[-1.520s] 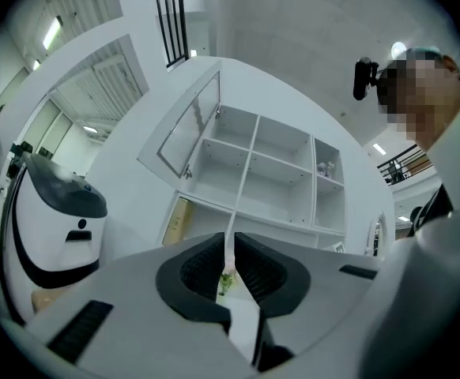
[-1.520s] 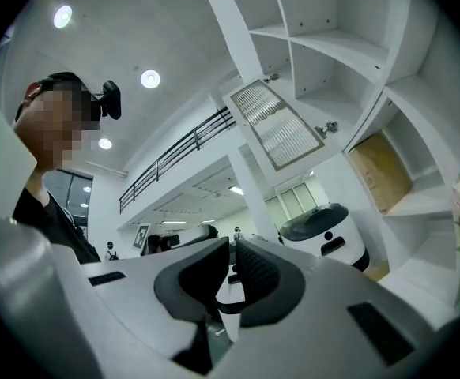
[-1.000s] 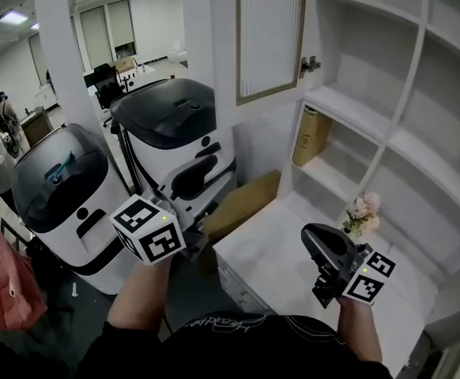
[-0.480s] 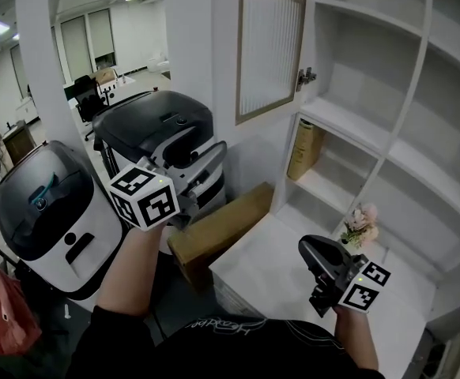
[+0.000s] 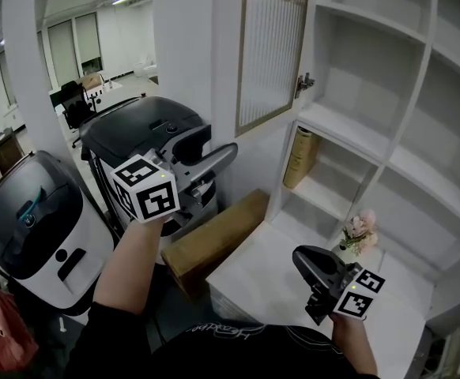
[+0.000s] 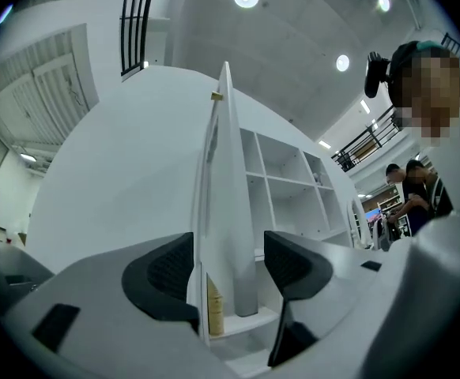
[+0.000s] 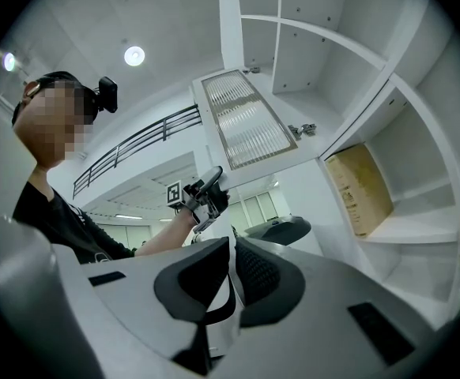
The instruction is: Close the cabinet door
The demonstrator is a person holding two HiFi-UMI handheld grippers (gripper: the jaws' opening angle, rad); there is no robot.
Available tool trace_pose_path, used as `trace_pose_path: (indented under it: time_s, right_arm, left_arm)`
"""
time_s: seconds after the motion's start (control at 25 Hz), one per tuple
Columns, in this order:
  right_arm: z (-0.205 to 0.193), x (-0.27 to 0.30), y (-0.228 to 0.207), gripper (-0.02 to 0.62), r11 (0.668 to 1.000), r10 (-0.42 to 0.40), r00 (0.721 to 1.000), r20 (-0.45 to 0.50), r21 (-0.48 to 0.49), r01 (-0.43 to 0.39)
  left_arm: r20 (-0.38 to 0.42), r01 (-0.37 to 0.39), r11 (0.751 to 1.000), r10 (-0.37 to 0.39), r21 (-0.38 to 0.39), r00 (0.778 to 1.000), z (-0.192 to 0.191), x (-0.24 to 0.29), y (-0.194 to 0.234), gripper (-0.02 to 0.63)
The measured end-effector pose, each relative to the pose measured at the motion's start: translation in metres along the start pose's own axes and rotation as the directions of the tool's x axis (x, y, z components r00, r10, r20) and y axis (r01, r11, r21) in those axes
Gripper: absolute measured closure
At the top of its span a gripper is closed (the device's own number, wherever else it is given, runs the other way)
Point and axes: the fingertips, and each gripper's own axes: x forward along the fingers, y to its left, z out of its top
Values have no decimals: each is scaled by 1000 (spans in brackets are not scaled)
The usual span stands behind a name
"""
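Noted left gripper (image 5: 218, 147) jaws just opened wide, empty, aligned on open cabinet door (image 5: 271, 50) free edge, presumably to push it. Noted right gripper (image 5: 303, 259) closed, empty, idle over counter (image 5: 265, 268) front edge.

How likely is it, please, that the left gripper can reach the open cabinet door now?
Probably yes: the left gripper, jaws just opened wide and empty, points at the cabinet door with nothing between.
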Motion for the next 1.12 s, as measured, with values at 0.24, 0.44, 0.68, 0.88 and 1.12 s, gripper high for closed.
trace_pose_path:
  time_s: [0.24,0.44,0.68,0.88,1.12]
  right_arm:
    - [-3,4,-3,541,1000,-17,1000,-2,3,17]
    - [-8,5,-7,541,1000,-26,1000,-11,6,26]
    - [-9,-2,-16,541,999,-51,999,-5,11,51]
    - [-17,-12,-24,541,996,-82,997,-13,32,83]
    - [-26,-27,-31,541,993,-97,995,-26,63,99]
  left_arm:
    - [-7,26,1000,-26,17,1000,-2,6,1,327]
    - [-3,59,997,-59,48,998,-1,9,-5,328]
    - [-8,96,995,-96,27,995,-2,14,-21,348]
    - [21,73,997,-73,7,997,-2,17,-21,355]
    - [28,43,999,-43,15,999,-3,20,-29,356]
